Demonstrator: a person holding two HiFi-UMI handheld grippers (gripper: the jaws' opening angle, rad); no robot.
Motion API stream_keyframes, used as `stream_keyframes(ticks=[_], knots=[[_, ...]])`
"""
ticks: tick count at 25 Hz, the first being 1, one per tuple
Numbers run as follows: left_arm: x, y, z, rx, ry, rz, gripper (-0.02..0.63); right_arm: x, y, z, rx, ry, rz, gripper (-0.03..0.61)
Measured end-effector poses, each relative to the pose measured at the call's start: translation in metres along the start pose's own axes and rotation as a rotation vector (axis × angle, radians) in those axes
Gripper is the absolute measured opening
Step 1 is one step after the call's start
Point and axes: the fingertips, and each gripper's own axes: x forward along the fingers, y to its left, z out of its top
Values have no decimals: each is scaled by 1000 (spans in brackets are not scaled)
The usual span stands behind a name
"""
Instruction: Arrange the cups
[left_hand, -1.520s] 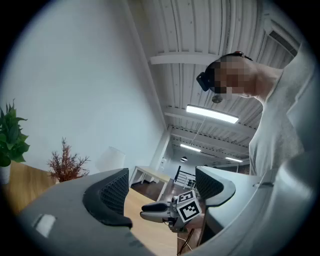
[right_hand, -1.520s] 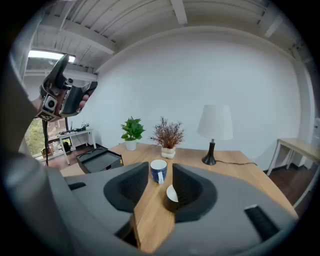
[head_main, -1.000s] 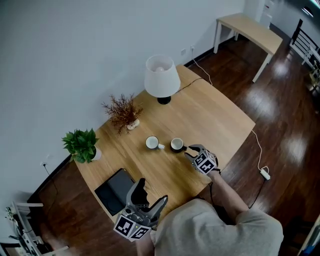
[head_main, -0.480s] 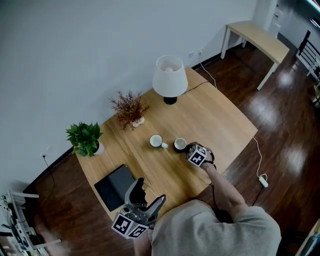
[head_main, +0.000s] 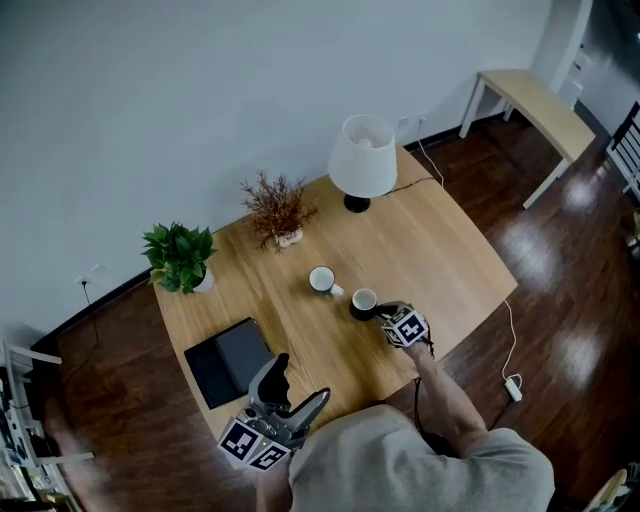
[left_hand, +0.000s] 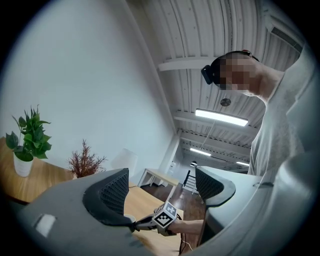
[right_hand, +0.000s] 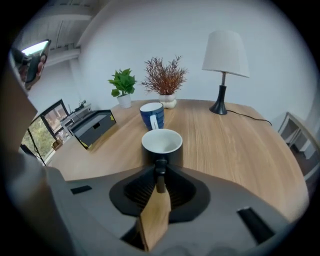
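The right hand-held gripper (right_hand: 159, 176), its jaws just closing, pinches the handle of the black cup (right_hand: 161, 144) at mid-frame on the worktop (right_hand: 240, 145). The left hand-held gripper (head_main: 298, 385), lower left, gapes wide.

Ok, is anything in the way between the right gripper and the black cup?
Nothing visible does. The right gripper has just been closing its jaws on the handle of the black cup. The blue cup stands beyond it, apart.
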Motion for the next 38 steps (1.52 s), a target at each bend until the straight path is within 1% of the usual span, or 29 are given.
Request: stream_keyframes(ticks=[2, 4, 8, 11, 14, 19, 23, 25, 27, 29, 31, 33, 36, 38], knots=[[-5, 1, -3, -10, -2, 8, 402, -6, 17, 9, 3, -37, 39, 83], [-10, 2, -5, -15, -9, 17, 402, -10, 37, 24, -15, -72, 86, 83], [-26, 5, -7, -20, -37, 46, 402, -10, 89, 65, -90, -134, 208, 83], [-45, 9, -7, -23, -68, 86, 402, -4, 139, 102, -176, -166, 312, 83], [-67, 14, -8, -30, -103, 137, 402, 7, 188, 139, -283, -184, 397, 83], [-106, 25, -11, -48, -164, 229, 402, 40, 271, 193, -483, -208, 503, 83], [-135, 30, -10, -59, -212, 298, 402, 74, 336, 219, -602, -208, 574, 83], [-147, 33, -8, -57, -231, 326, 402, 92, 365, 226, -655, -204, 594, 83], [-158, 35, -7, -55, -247, 350, 402, 109, 387, 229, -703, -198, 595, 83], [-168, 36, -4, -56, -264, 374, 393, 121, 402, 228, -723, -190, 595, 83], [-178, 39, 0, -55, -280, 397, 393, 129, 411, 230, -724, -191, 600, 84], [-186, 42, 3, -49, -288, 413, 393, 135, 418, 231, -747, -196, 601, 83], [-192, 45, 6, -42, -296, 422, 393, 143, 423, 227, -802, -190, 604, 83], [-193, 45, 6, -42, -298, 423, 393, 146, 422, 221, -812, -173, 610, 83]])
